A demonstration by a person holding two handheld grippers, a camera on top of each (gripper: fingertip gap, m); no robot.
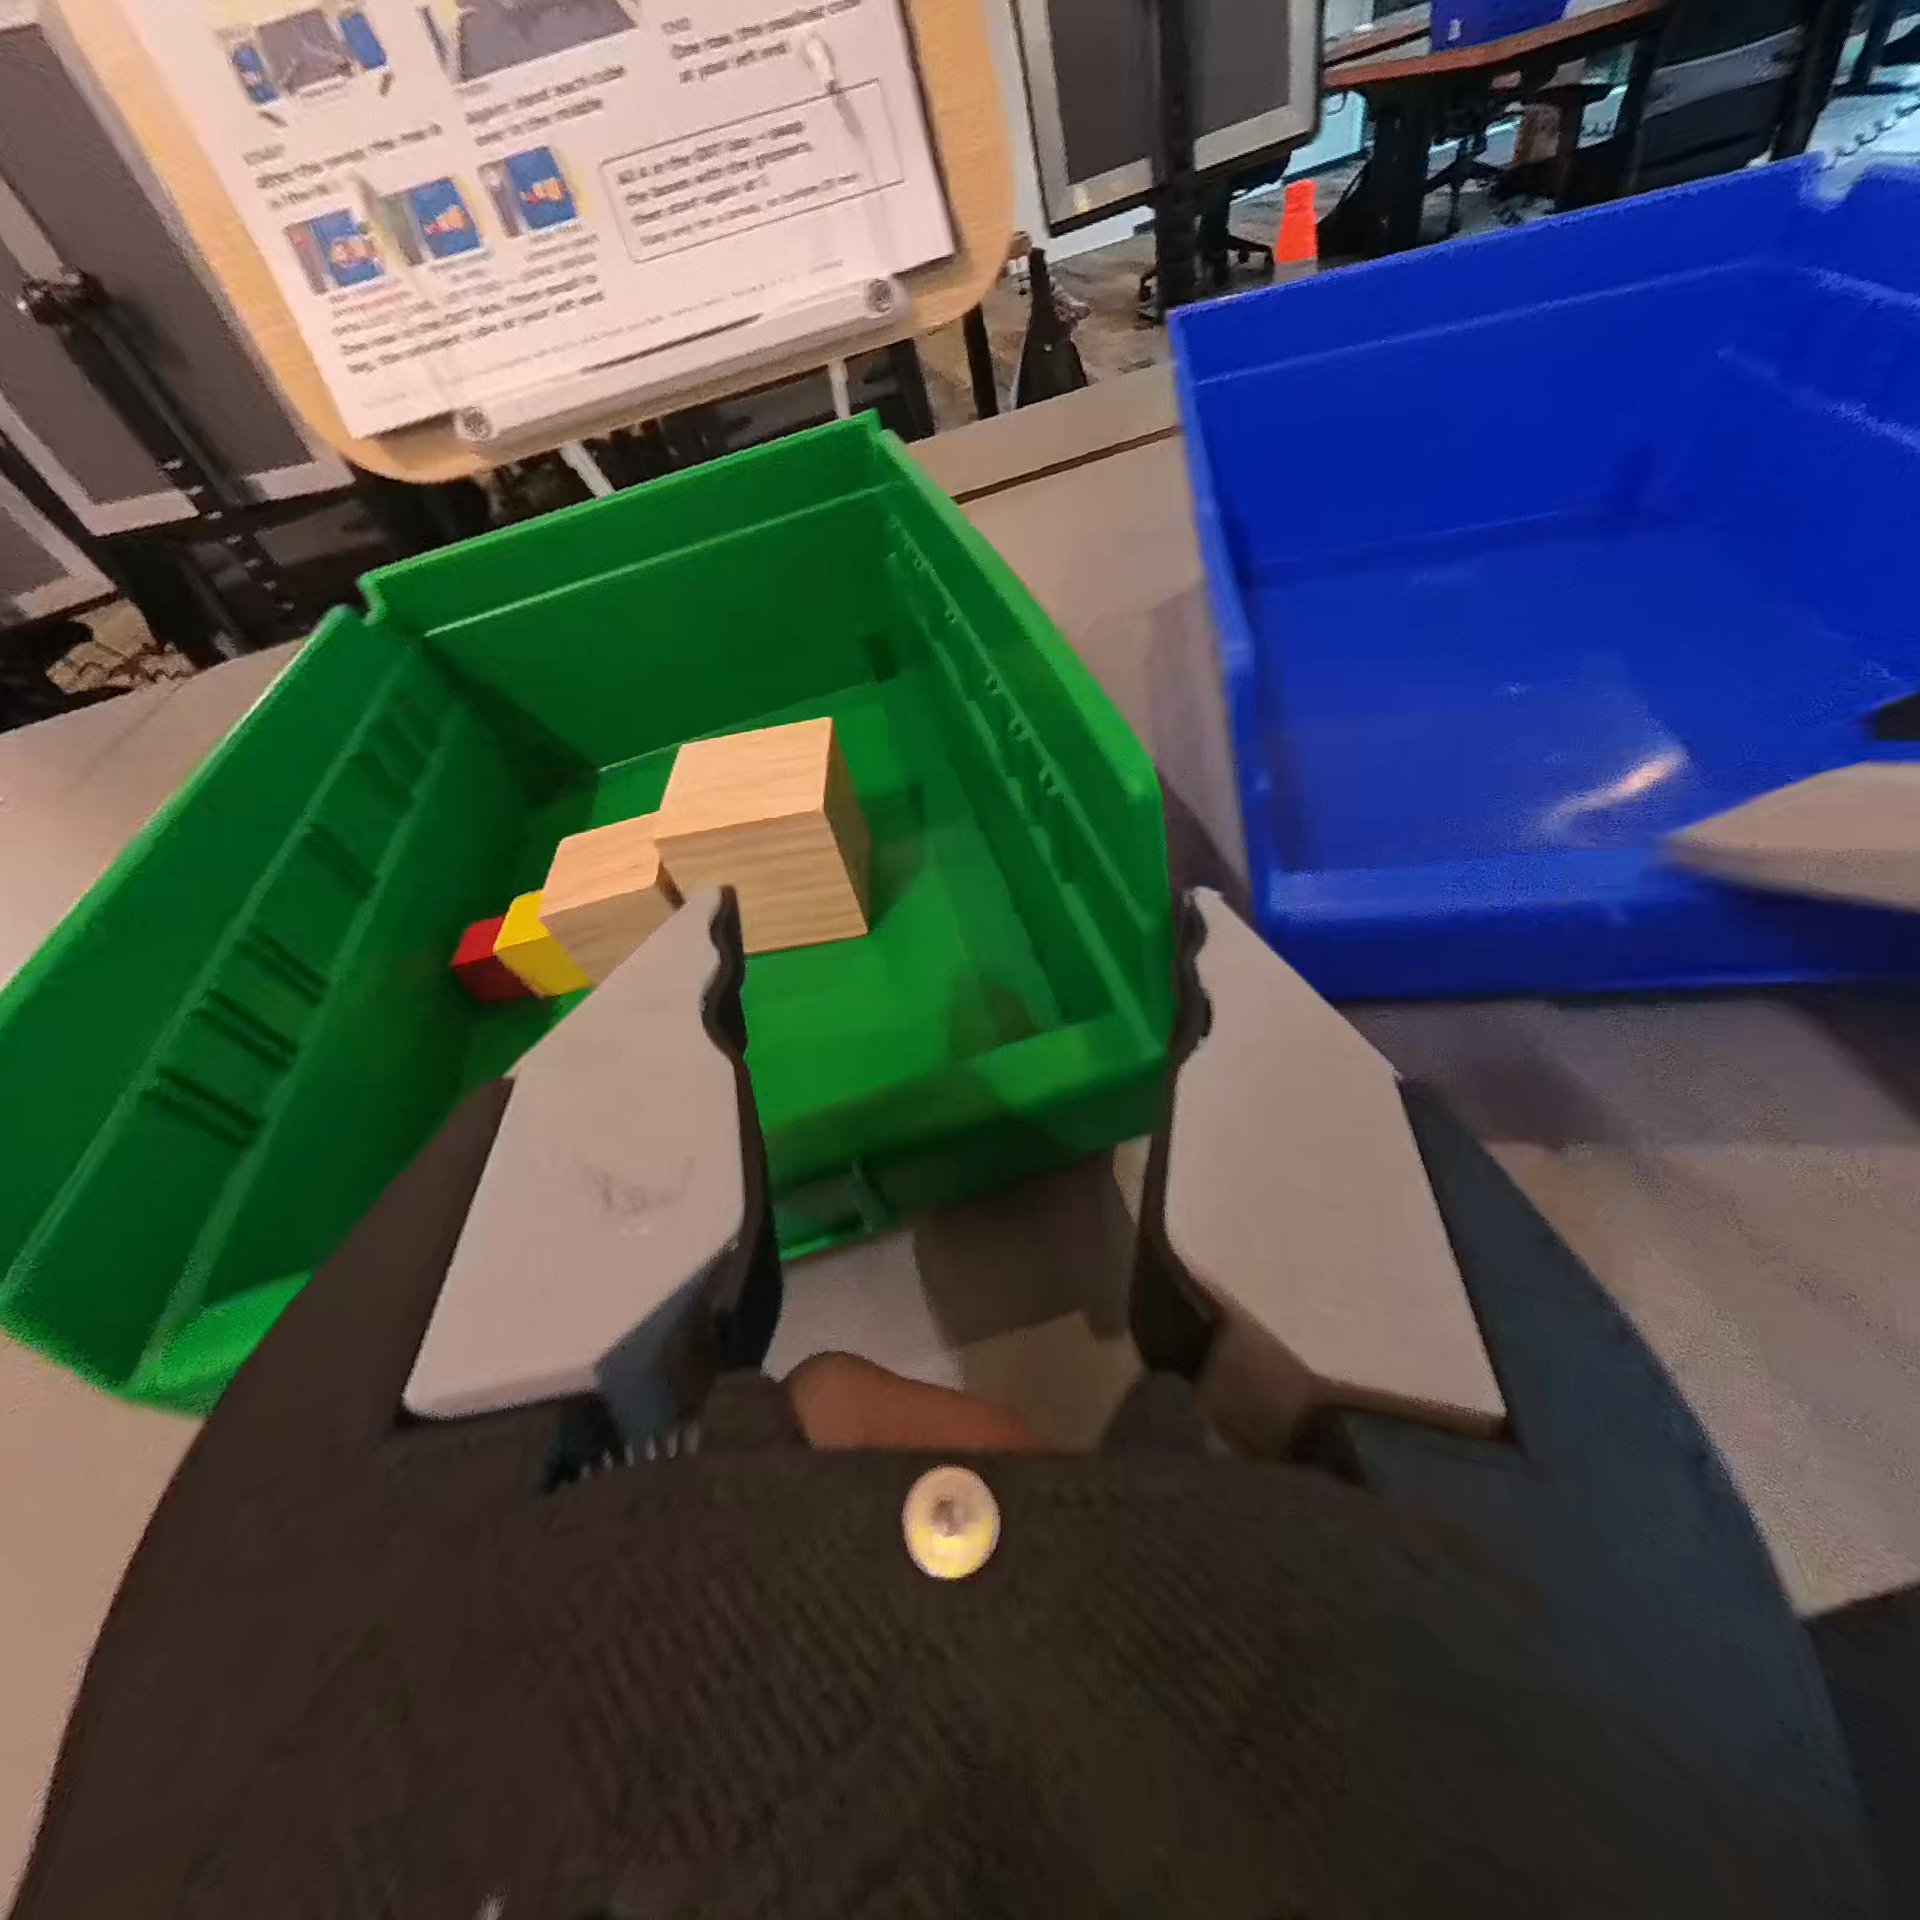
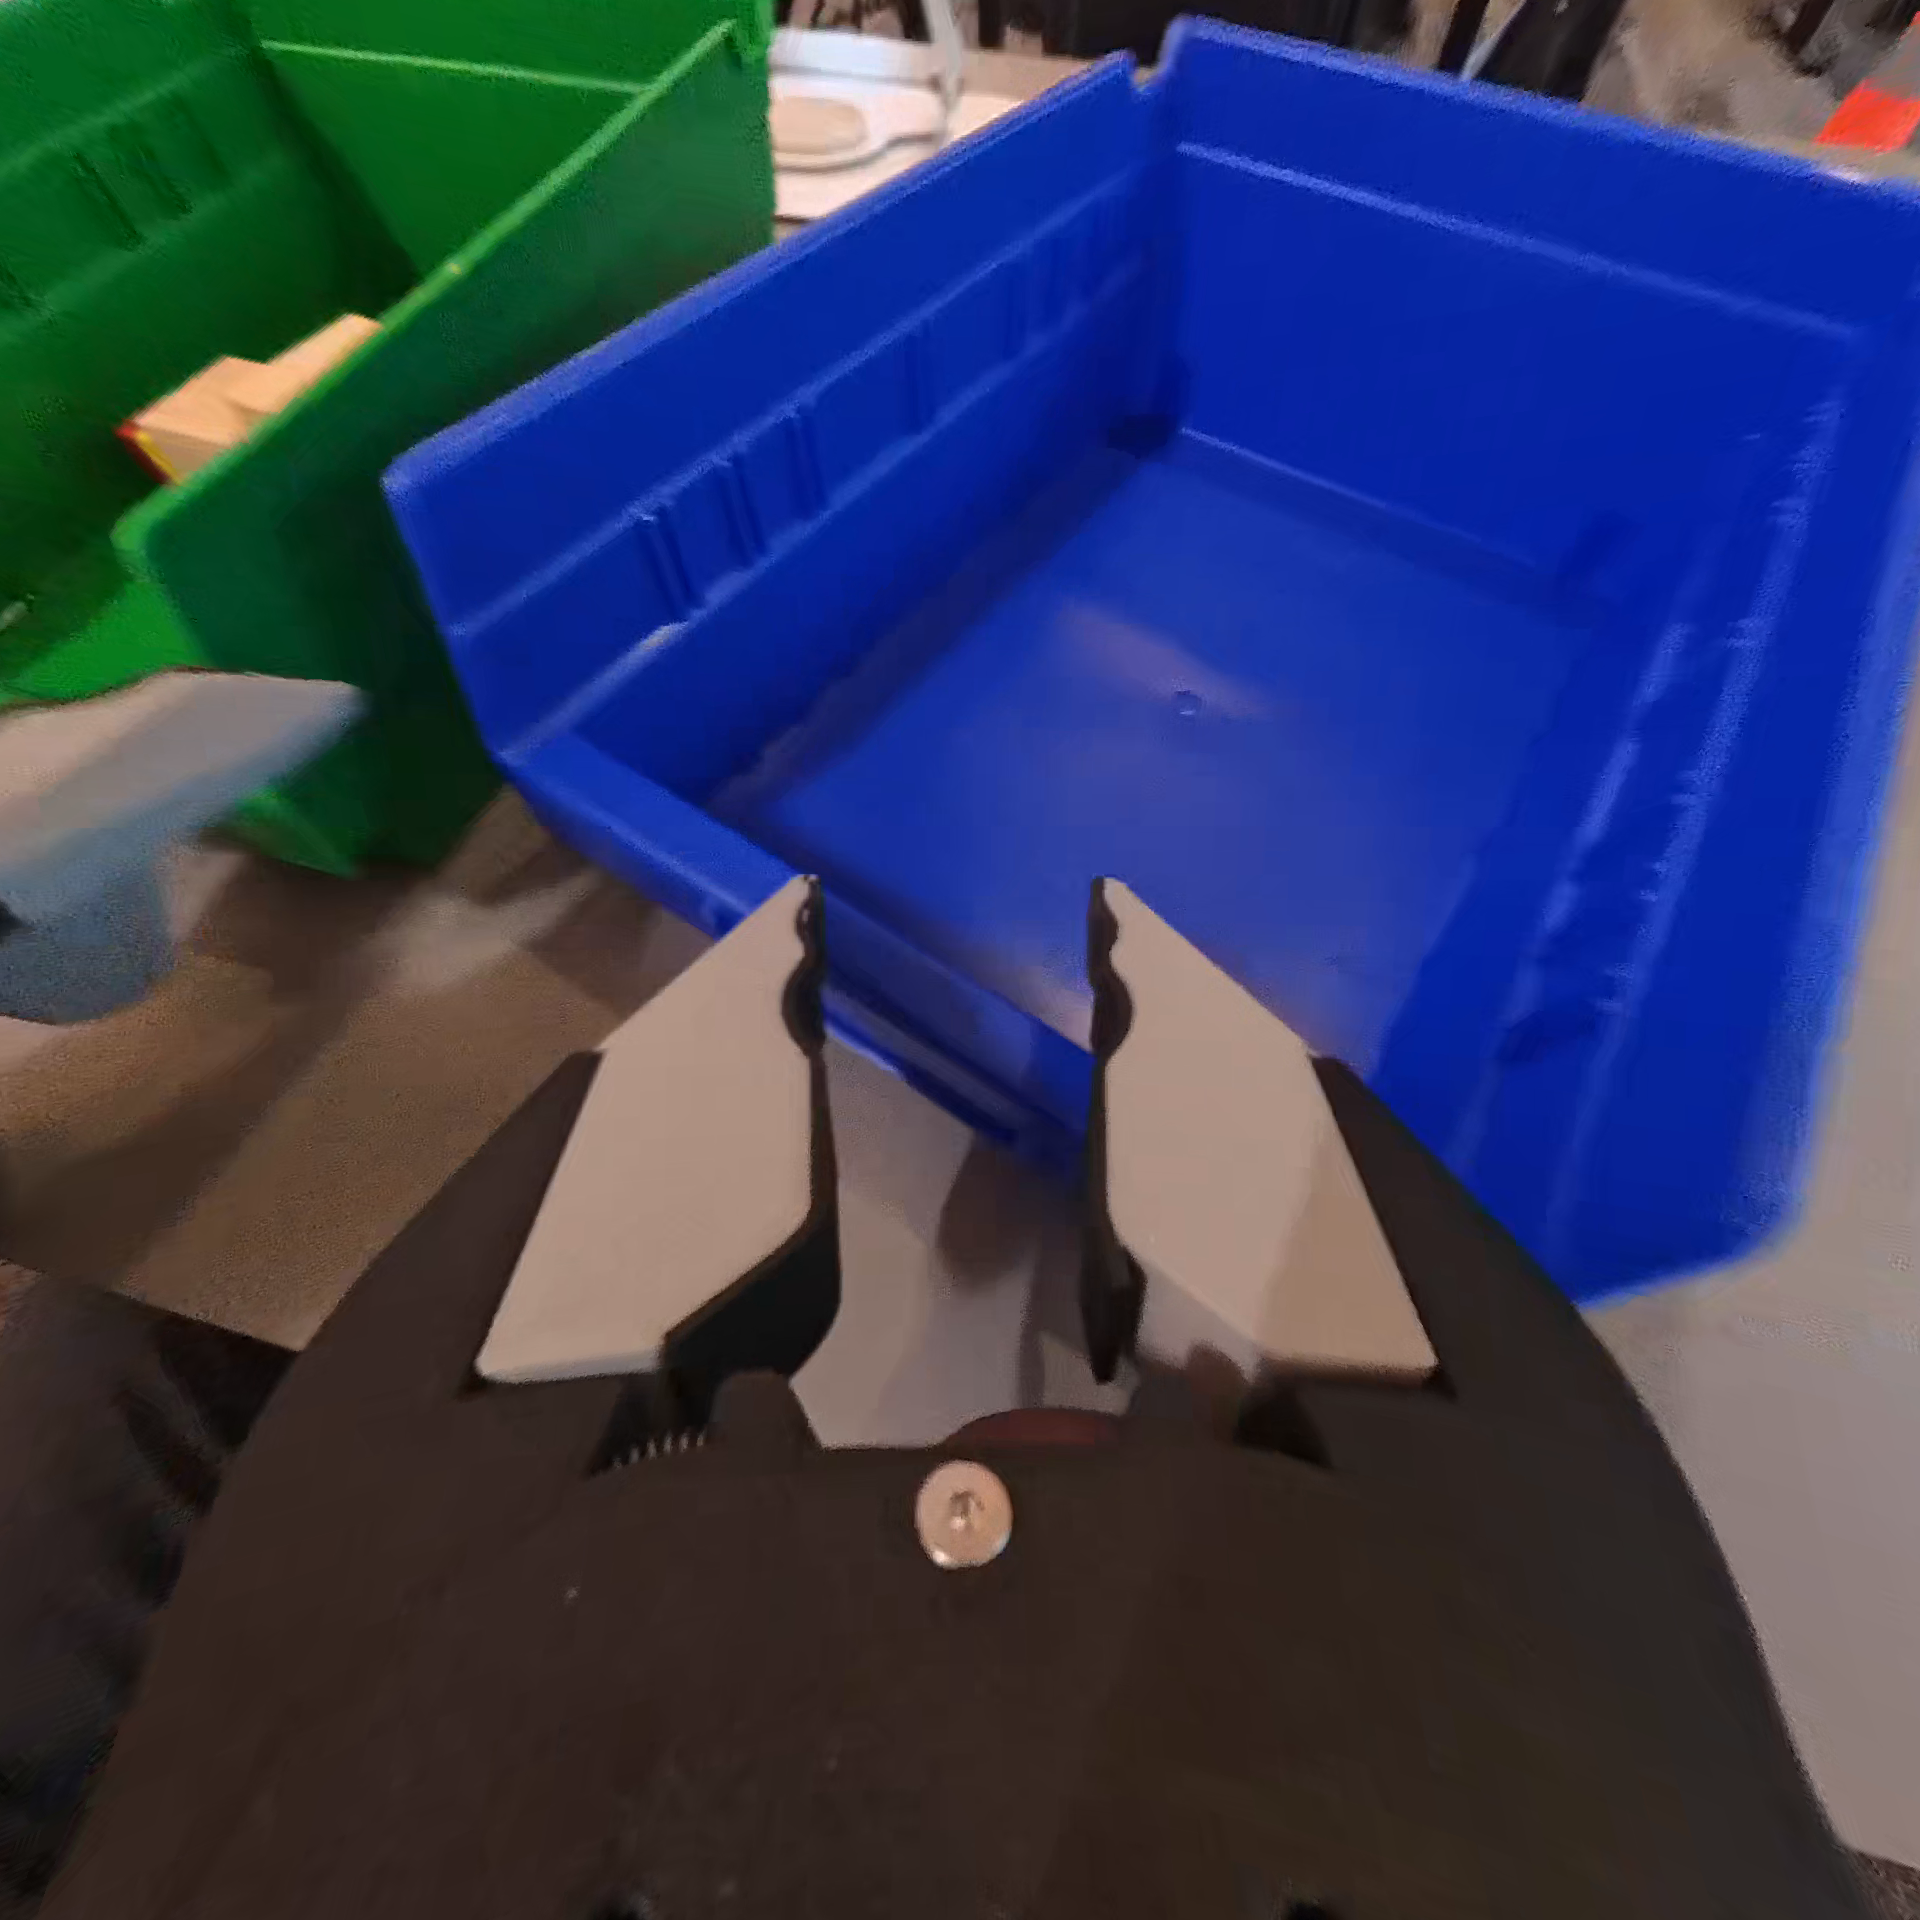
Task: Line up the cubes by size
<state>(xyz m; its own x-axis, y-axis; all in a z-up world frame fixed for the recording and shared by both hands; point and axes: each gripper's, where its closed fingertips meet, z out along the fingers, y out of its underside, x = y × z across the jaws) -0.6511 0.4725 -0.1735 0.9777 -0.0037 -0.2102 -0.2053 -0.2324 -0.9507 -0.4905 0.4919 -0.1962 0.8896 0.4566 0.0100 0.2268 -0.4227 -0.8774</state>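
Several cubes stand in a touching row inside the green bin (image 1: 260, 883): a small red cube (image 1: 480, 958), a yellow cube (image 1: 535, 948), a mid-size wooden cube (image 1: 603, 902) and a large wooden cube (image 1: 764, 831). My left gripper (image 1: 961, 914) is open and empty, above the bin's near right part, just in front of the row. My right gripper (image 2: 954, 902) is open and empty over the near rim of the blue bin (image 2: 1714, 935), which holds nothing. In the right wrist view the wooden cubes (image 2: 239, 400) peek over the green bin's wall (image 2: 312, 623).
The blue bin (image 1: 1455, 935) stands right of the green bin on a grey table (image 1: 1610, 1195). An instruction board (image 1: 582, 208) stands behind the table. The right gripper's finger (image 1: 1808, 842) shows at the left view's right edge; the left gripper's finger (image 2: 156, 758) shows blurred in the right view.
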